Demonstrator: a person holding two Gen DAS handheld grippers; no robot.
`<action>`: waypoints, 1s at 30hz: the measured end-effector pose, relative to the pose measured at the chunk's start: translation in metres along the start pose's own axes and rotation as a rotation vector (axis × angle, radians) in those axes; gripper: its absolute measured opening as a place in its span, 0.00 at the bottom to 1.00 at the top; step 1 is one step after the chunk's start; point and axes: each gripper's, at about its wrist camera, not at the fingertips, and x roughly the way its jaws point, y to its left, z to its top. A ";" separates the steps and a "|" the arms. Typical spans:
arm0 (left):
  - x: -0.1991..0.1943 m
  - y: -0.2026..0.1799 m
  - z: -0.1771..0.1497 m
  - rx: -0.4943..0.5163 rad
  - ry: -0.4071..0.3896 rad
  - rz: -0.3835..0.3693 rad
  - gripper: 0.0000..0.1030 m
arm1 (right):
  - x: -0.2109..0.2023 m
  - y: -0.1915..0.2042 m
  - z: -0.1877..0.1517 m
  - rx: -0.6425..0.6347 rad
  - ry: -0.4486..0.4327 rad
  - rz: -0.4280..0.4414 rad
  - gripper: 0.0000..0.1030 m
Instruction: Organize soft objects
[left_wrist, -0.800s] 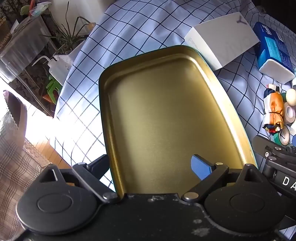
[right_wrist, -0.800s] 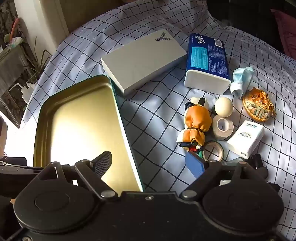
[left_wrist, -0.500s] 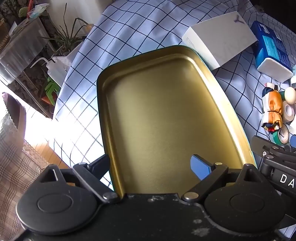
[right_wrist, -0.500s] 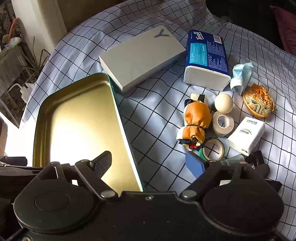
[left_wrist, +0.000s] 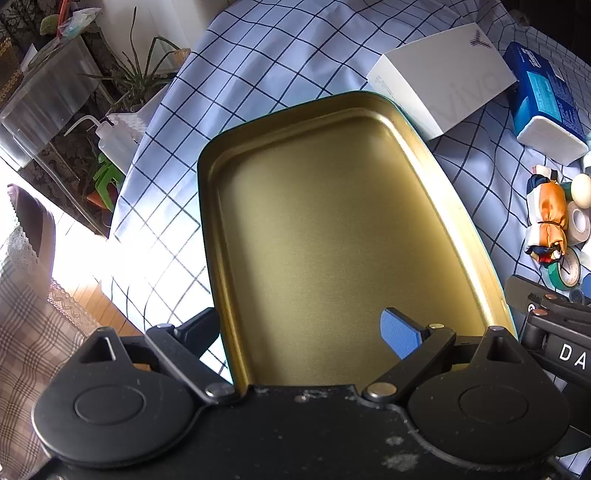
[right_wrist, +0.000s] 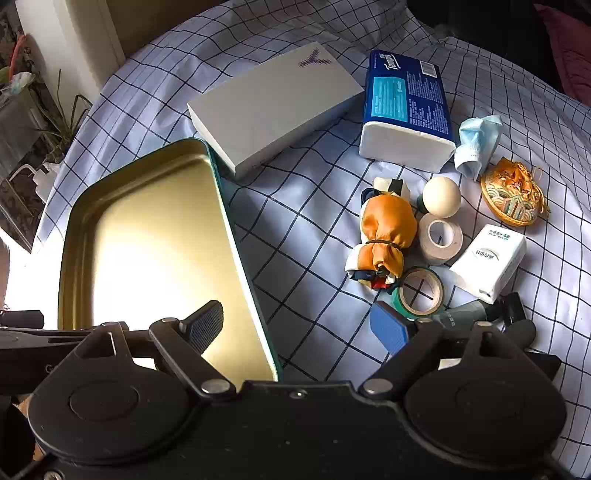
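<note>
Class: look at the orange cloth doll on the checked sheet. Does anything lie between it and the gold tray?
Nothing visible: only bare checked sheet separates the orange cloth doll from the gold tray; the tape rolls sit on its far side.

Right of the empty gold tray (right_wrist: 147, 236), an orange cloth doll (right_wrist: 382, 236) lies flat; a crumpled blue face mask (right_wrist: 476, 144) lies farther right, beyond it.
</note>
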 end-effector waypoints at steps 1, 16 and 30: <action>0.000 0.000 0.000 -0.001 0.001 0.000 0.91 | 0.000 0.000 0.000 0.000 0.001 -0.001 0.81; 0.000 0.001 0.000 0.000 -0.001 -0.003 0.91 | 0.002 0.000 -0.001 0.003 0.011 -0.005 0.81; 0.000 0.001 -0.001 -0.002 0.000 -0.006 0.91 | 0.003 0.000 -0.001 0.001 0.013 -0.007 0.81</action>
